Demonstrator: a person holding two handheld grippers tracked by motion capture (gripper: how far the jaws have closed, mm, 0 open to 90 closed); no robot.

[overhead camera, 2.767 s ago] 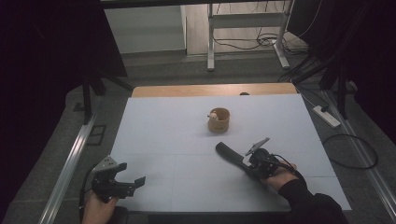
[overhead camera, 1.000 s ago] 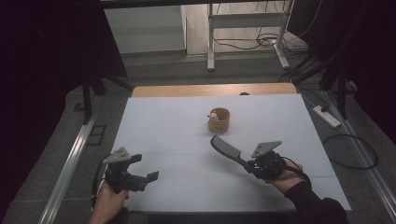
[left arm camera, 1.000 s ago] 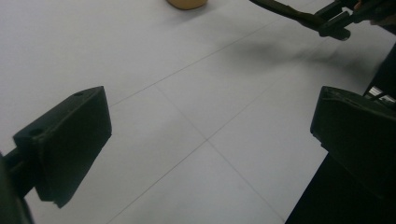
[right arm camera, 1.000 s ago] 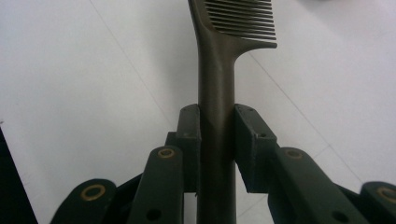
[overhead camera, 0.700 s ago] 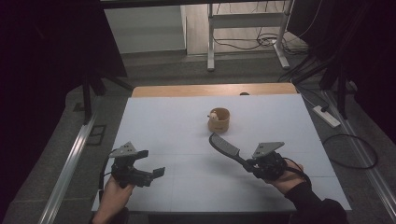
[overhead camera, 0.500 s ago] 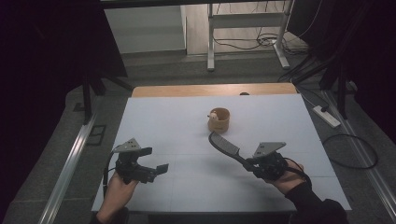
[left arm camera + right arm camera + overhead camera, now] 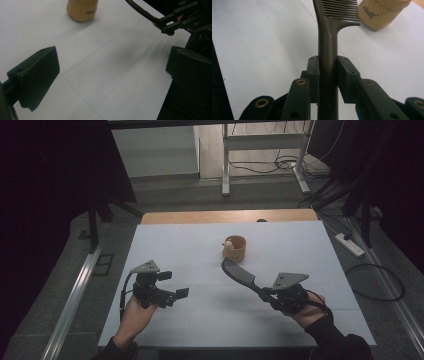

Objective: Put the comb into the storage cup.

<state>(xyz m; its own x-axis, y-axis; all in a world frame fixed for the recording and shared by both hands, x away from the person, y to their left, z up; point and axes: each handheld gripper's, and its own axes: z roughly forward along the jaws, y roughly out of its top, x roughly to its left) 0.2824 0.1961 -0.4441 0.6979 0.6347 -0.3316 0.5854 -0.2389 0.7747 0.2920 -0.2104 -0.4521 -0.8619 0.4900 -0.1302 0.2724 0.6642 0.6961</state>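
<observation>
A dark slotted spatula (image 7: 239, 273) is pinched by its handle in the right gripper (image 7: 270, 296), lifted over the white table (image 7: 320, 250)

In the right gripper view the two jaws press on either side of the spatula's handle (image 7: 327, 75), and its slotted head (image 7: 340, 11) reaches out toward a small tan cup (image 7: 382, 12); from the high view the head hangs just in front of that cup (image 7: 235, 247), which stands upright near the middle of the table, while the person's right hand (image 7: 307, 307) grips the tool at the near right edge. Well apart, over the near left part of the table, the left gripper (image 7: 175, 296) is held in the left hand (image 7: 132, 312) with its jaws spread wide and nothing between them, as the left gripper view shows bare tabletop (image 7: 107, 72) in the gap
</observation>
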